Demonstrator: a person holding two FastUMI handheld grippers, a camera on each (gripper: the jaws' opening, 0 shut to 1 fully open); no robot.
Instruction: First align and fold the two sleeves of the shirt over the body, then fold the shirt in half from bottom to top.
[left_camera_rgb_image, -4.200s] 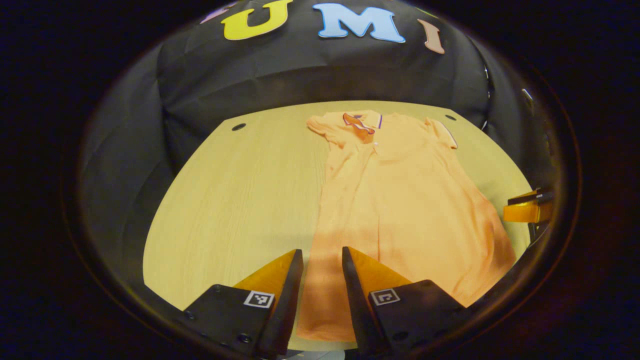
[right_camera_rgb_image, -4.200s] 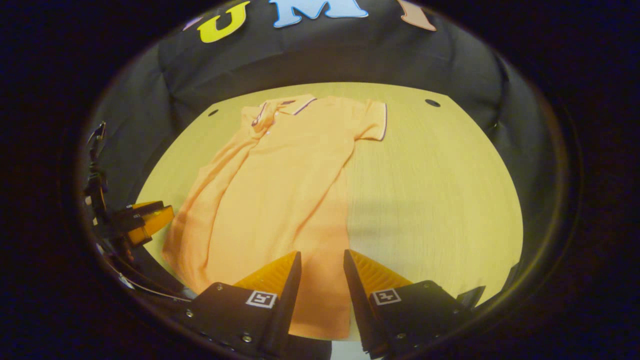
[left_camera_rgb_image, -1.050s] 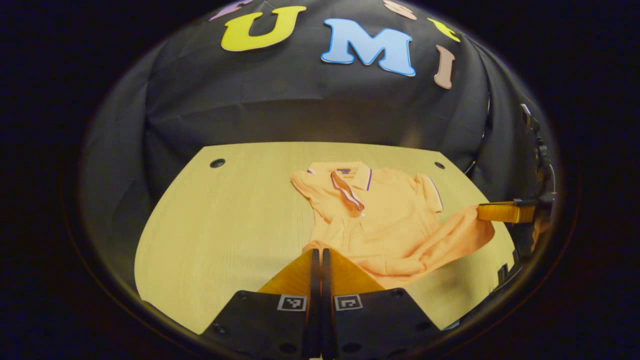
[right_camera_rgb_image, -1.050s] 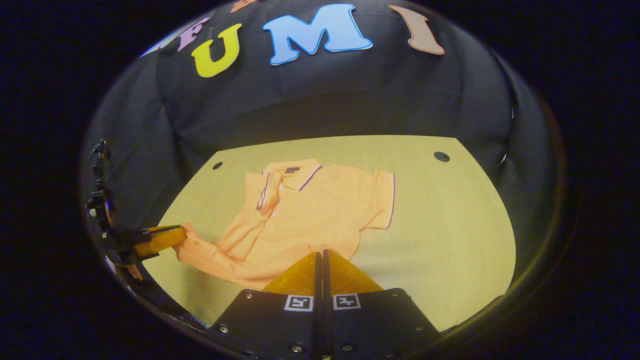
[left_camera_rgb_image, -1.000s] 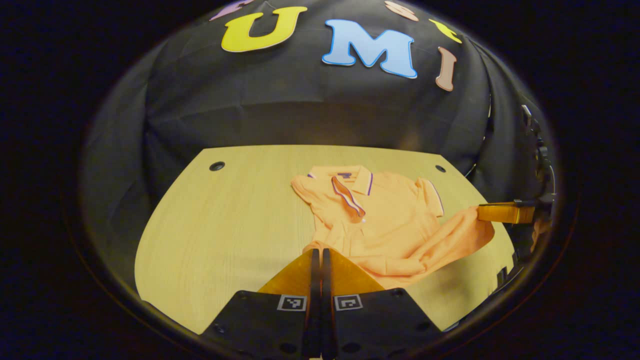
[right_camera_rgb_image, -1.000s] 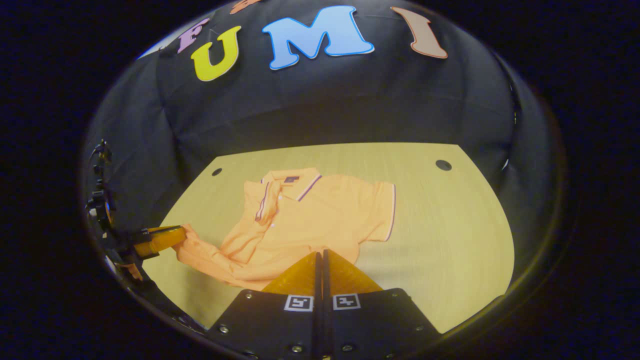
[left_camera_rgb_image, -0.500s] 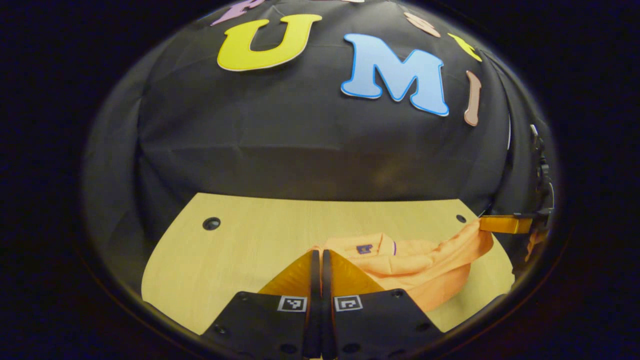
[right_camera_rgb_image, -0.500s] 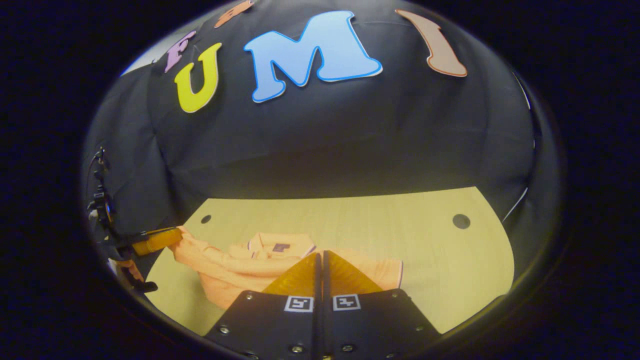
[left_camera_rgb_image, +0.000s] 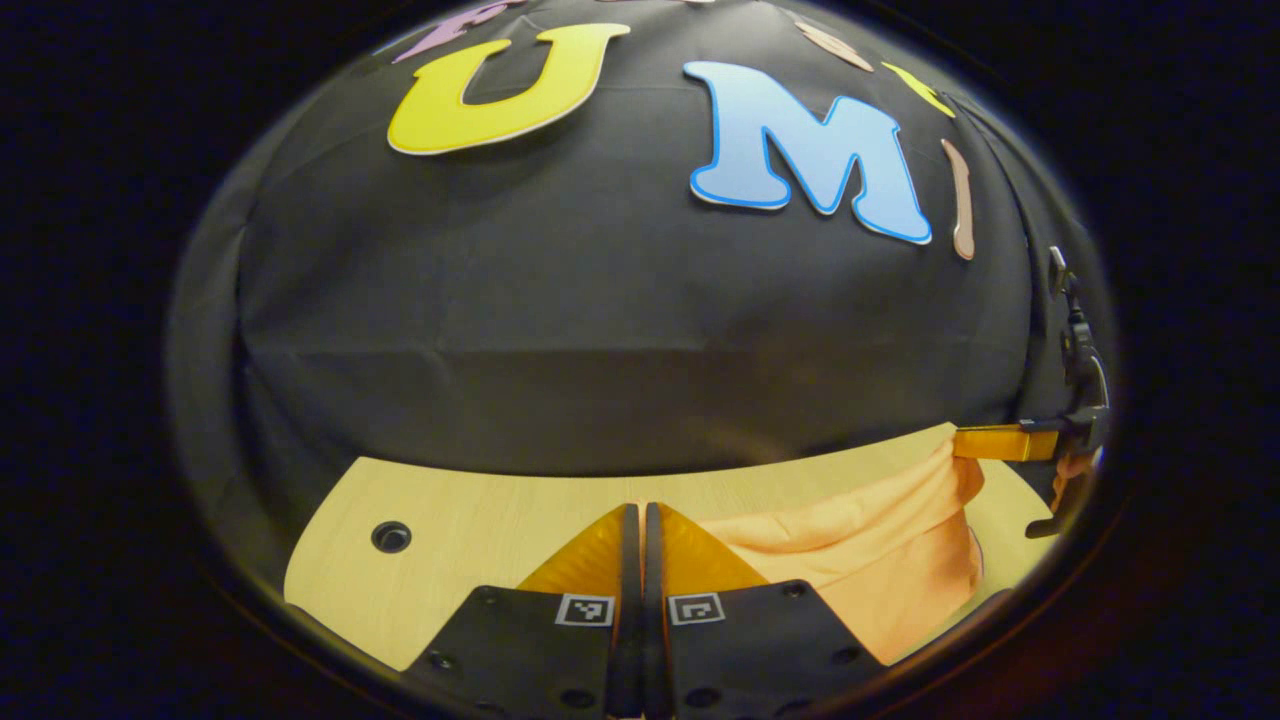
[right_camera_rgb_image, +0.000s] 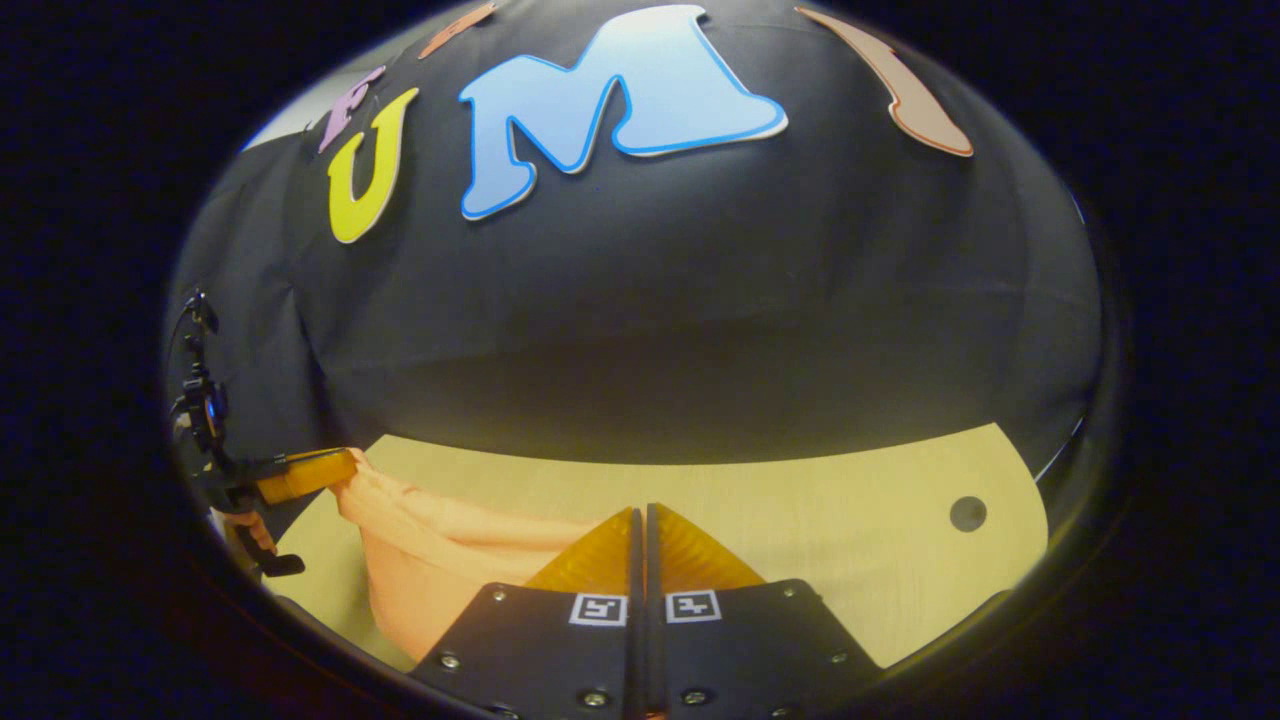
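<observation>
Item: orange shirt (left_camera_rgb_image: 880, 560), short-sleeved, with a collar.

Location: hanging as a slack band between the 2 grippers, low over the far part of the wooden table (left_camera_rgb_image: 470, 520), close to the black cloth wall (left_camera_rgb_image: 600, 300).

Grippers: left gripper (left_camera_rgb_image: 635, 520) with fingers pressed together, hem cloth emerging beside them, so judged to be pinching the shirt. Right gripper (right_camera_rgb_image: 640, 525) likewise closed, with cloth at its left. In the right gripper view the left gripper appears again at the left edge (right_camera_rgb_image: 330, 468), holding a bunched corner; the hand behind it is partly seen.

Change: 4.2 s ago the shirt lay flat and full-length with both grippers wide at the hem. 1 s ago the hem was raised and the collar and sleeve trim were visible. Now the collar is hidden behind the carried edge, and the wall looms larger in both views.

Reading: the bottom-to-top fold is probably near its end; lowering and release remain. Whether the hem lines up with the shoulders cannot be told.

Material: soft, matte knit; sags in a smooth curve, wrinkles at each pinch. Table: pale wood grain, flat, with 1 round dark hole (right_camera_rgb_image: 967, 513) near each far corner.
</observation>
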